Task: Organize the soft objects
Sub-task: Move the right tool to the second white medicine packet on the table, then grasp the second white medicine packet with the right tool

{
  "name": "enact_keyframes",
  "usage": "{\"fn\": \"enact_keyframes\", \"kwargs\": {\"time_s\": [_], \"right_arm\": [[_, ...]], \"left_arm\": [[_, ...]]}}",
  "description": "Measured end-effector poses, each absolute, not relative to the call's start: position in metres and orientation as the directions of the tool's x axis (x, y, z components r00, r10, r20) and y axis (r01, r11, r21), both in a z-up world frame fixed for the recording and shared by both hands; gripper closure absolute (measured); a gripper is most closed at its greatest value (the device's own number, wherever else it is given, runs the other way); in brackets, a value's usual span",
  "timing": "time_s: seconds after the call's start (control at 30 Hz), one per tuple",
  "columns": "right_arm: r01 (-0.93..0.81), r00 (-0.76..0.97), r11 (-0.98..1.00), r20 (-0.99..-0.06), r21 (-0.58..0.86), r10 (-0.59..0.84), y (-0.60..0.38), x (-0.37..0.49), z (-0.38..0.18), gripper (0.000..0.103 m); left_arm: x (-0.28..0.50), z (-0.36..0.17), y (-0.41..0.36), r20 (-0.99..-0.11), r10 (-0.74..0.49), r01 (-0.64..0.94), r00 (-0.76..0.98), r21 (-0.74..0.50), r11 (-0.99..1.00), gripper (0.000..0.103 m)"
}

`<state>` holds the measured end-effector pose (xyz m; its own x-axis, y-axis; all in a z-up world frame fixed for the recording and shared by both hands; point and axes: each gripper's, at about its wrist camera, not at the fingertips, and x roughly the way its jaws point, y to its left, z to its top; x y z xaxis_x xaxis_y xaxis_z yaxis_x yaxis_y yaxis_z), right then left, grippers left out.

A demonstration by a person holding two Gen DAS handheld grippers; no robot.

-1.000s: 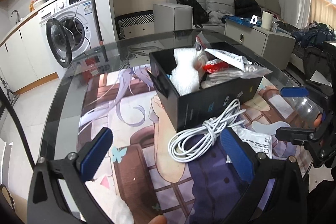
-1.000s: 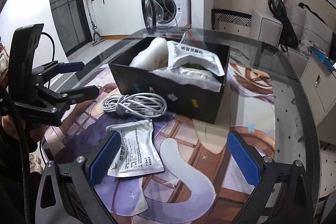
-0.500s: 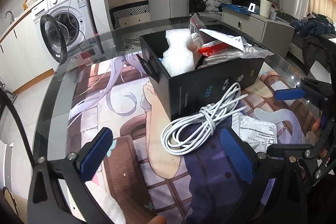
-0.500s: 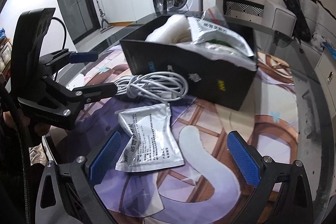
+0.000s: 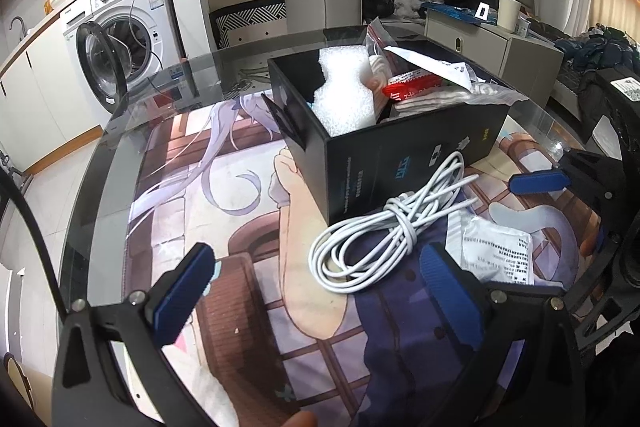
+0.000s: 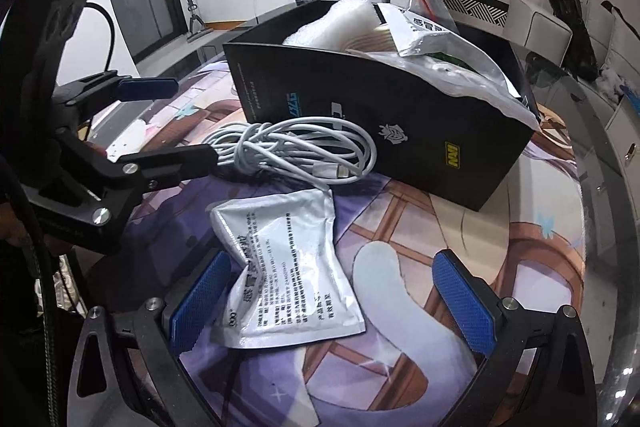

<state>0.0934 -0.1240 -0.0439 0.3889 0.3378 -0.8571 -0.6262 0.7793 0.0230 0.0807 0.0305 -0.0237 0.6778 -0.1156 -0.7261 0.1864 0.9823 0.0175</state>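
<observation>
A black box (image 5: 400, 155) stands on the printed mat, stuffed with bubble wrap (image 5: 344, 95) and several plastic packets. In front of it lies a coiled white cable (image 5: 384, 239), partly leaning on the box wall. A flat white packet (image 6: 280, 267) with printed text rests beside the cable. My left gripper (image 5: 318, 293) is open and low over the mat, the coil just ahead between its fingers. My right gripper (image 6: 332, 303) is open too, its left pad at the packet's edge. In the right wrist view, the left gripper (image 6: 168, 125) has its lower finger touching the cable (image 6: 296, 151).
The round glass table (image 5: 100, 195) carries a large printed mat (image 5: 240, 195). A washing machine (image 5: 116, 67) with its door open stands behind, along with white cabinets. A sofa, a stool and a low cabinet sit beyond the table's far side.
Both grippers have come down and forward toward the table. The cable and packet now look larger and closer. Nothing has been taken hold of.
</observation>
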Motion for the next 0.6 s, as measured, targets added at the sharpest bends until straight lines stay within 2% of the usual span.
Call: {"fn": "enact_keyframes", "kwargs": {"time_s": [0.6], "right_arm": [[-0.571,0.424,0.821,-0.856,0.000,0.295,-0.142,0.108,-0.047,0.001]], "left_arm": [[0.086,-0.029,0.029,-0.739,-0.116,0.191,0.664,0.018,0.981,0.000]]}}
